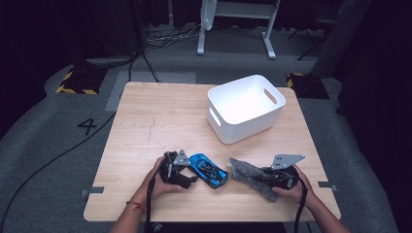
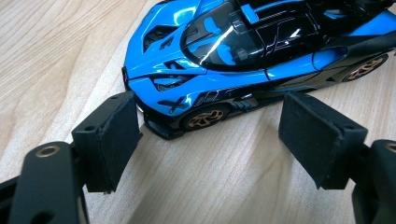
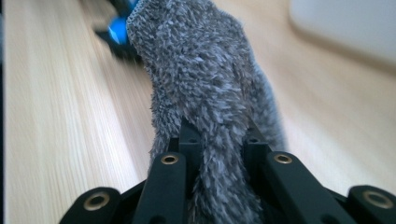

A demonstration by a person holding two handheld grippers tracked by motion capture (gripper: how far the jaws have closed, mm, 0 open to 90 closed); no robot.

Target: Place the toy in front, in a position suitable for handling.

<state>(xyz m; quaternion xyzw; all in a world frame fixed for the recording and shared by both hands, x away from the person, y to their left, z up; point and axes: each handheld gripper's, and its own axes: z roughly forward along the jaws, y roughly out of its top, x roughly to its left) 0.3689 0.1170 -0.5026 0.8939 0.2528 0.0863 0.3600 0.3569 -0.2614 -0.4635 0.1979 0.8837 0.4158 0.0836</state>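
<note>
A shiny blue and black toy car (image 1: 209,170) (image 2: 243,60) lies on the wooden table (image 1: 160,121) near the front edge. My left gripper (image 1: 192,179) (image 2: 210,135) stands open at the car's side, its pads spread wide. One pad sits close by the nose and the other is clear of the body. To the right, my right gripper (image 1: 265,177) (image 3: 217,140) is shut on a grey fuzzy cloth (image 1: 248,174) (image 3: 201,70). The cloth hangs out ahead of the jaws toward the car (image 3: 119,30), which is blurred behind it.
A white plastic bin (image 1: 245,109) (image 3: 345,23) with handle slots stands at the back right of the table. Cables and a white desk frame (image 1: 238,24) are on the floor beyond.
</note>
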